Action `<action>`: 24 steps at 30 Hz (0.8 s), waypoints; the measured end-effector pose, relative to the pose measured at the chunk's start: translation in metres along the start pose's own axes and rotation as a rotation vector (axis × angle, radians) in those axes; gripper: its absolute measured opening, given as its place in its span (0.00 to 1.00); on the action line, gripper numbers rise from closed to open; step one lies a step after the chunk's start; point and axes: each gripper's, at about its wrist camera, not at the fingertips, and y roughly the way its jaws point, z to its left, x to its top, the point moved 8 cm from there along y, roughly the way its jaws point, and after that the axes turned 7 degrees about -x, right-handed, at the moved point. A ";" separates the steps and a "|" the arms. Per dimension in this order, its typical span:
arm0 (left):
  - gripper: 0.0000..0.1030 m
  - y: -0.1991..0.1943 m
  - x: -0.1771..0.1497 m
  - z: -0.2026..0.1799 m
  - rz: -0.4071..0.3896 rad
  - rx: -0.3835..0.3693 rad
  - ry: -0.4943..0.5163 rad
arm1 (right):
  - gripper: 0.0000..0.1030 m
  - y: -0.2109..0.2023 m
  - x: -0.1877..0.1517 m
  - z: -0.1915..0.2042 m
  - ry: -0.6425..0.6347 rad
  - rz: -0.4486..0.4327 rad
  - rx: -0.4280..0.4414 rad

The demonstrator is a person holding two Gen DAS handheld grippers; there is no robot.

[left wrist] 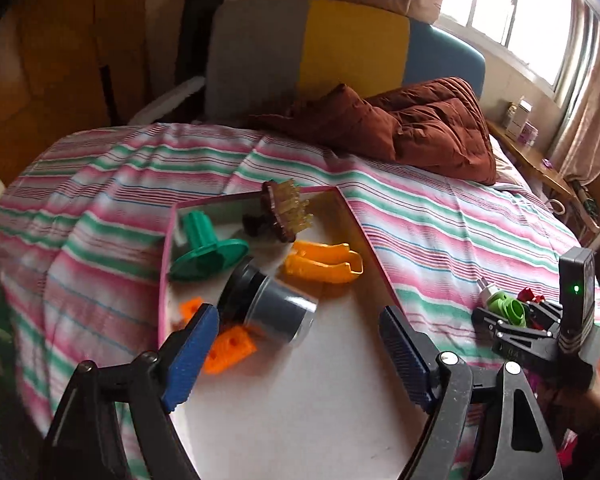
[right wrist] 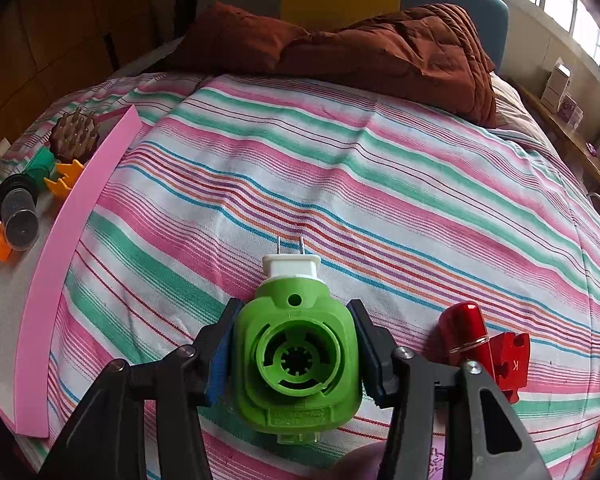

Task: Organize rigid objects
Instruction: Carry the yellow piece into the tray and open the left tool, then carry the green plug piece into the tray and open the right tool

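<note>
A pink-walled box (left wrist: 364,236) lies on the striped bed. In it are a green flanged part (left wrist: 208,248), a brown bristle brush (left wrist: 284,212), a yellow-orange clip (left wrist: 324,264), a grey jar with a black lid (left wrist: 268,304) and orange pieces (left wrist: 228,346). My left gripper (left wrist: 296,344) is open and empty, low over the box's white floor near the jar. My right gripper (right wrist: 292,356) is shut on a green plug-in device (right wrist: 296,360) with a white two-pin plug, just above the bedspread. It also shows in the left wrist view (left wrist: 508,308), right of the box.
A red metal part (right wrist: 484,340) lies on the bedspread just right of my right gripper. A brown quilt (left wrist: 412,124) is bunched at the head of the bed. A wooden ledge with small boxes (left wrist: 524,120) runs under the window. The box also shows at far left (right wrist: 60,248).
</note>
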 end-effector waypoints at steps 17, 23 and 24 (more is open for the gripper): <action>0.85 -0.047 -0.042 0.018 -0.036 0.073 -0.009 | 0.51 0.000 -0.001 0.000 -0.003 -0.045 0.003; 0.85 -0.047 -0.047 0.024 -0.030 0.076 -0.029 | 0.51 0.000 -0.001 0.000 -0.007 -0.050 -0.014; 0.85 -0.048 -0.048 0.026 -0.031 0.079 -0.030 | 0.51 -0.001 -0.001 0.000 -0.005 -0.047 -0.018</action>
